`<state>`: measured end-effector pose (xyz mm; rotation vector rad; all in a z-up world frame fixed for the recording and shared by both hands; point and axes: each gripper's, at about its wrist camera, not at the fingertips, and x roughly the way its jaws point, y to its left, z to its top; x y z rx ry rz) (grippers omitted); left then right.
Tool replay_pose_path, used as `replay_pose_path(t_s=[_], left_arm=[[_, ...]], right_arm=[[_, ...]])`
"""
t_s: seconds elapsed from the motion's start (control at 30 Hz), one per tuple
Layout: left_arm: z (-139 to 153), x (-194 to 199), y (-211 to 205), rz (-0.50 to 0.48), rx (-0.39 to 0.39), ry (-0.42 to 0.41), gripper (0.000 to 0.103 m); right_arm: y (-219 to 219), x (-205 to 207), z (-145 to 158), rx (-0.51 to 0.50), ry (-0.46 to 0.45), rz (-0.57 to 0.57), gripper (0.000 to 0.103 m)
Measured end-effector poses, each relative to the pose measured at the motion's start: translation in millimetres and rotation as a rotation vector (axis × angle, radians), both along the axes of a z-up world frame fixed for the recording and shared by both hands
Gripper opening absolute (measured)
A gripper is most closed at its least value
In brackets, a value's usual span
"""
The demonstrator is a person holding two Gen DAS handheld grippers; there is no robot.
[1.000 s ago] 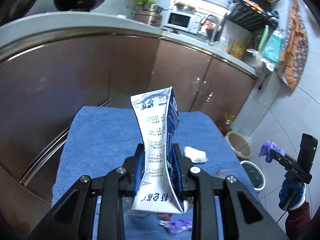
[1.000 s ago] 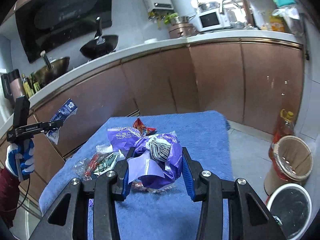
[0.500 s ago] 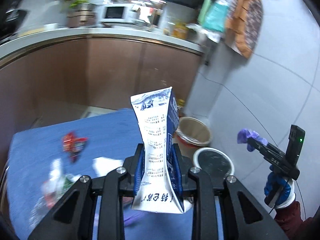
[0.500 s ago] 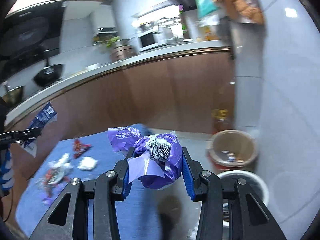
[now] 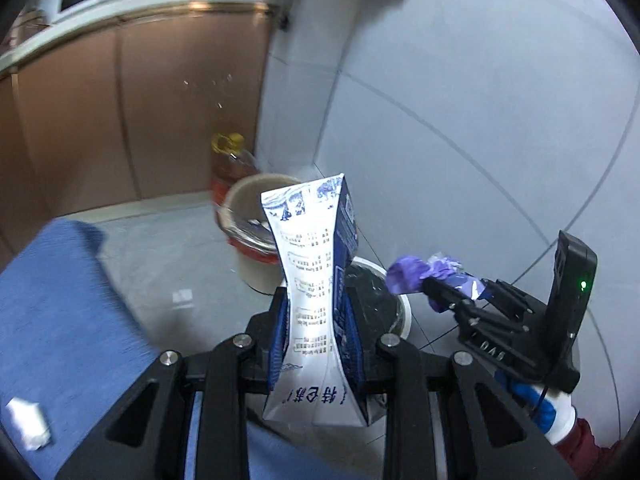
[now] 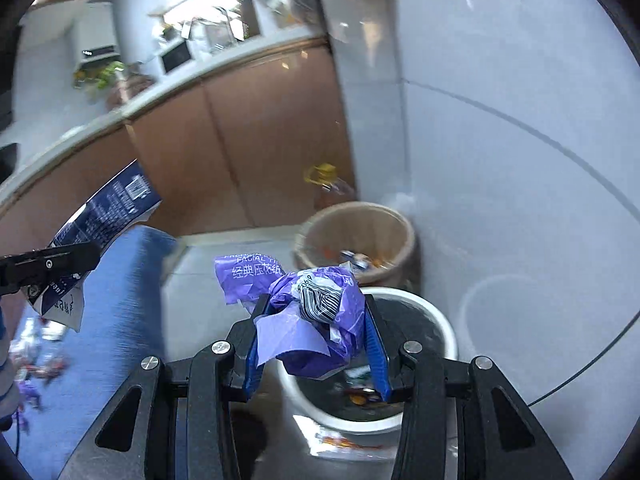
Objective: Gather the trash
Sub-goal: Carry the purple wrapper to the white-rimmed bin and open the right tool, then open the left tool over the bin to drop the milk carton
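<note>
My left gripper (image 5: 316, 320) is shut on a squashed blue-and-white milk carton (image 5: 312, 280), held upright above the floor near the bins; the carton also shows in the right wrist view (image 6: 100, 216). My right gripper (image 6: 316, 344) is shut on a crumpled purple tissue wrapper (image 6: 312, 320), held over the white bin with a black liner (image 6: 440, 332). The wrapper also shows in the left wrist view (image 5: 420, 276). A tan bin (image 6: 360, 232) with scraps inside stands just behind the white one.
A blue-covered table (image 5: 60, 320) lies to the left with a white paper wad (image 5: 28, 428) and, in the right wrist view, blurred scraps (image 6: 36, 364). A yellow-capped oil bottle (image 5: 232, 164) stands by the brown cabinets (image 5: 140, 100). A grey tiled wall (image 5: 460, 100) is to the right.
Both grippers have swung right, away from the table toward the bins, each holding its item. The right gripper now hangs over the white bin.
</note>
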<state>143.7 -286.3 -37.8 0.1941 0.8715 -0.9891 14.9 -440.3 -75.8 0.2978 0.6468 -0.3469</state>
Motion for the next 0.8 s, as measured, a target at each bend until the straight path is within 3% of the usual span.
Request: replay_pose_path(t_s=[0.2, 0.43, 0.53, 0.8], left_arm=[[-52.0, 19.0, -72.4, -0.027, 0.061, 0.104, 0.025], [-86.6, 23.6, -122.9, -0.026, 0.091, 0.181, 0.027], [-88.8, 24.7, -129.9, -0.035, 0.074, 0.209, 0.039], [-78.3, 23.6, -111.1, -0.026, 0.019, 0.226, 0.041]], right_arm=[[-25.8, 17.3, -41.7, -0.019, 0.107, -0.071, 0.041], [-49.0, 23.0, -74.2, -0.017, 0.181, -0.132, 0.046], [-54.3, 23.8, -81.7, -0.02, 0.205, -0.146, 0.049], [-53.4, 23.3, -80.8, -0.032, 0.209, -0.159, 0.057]])
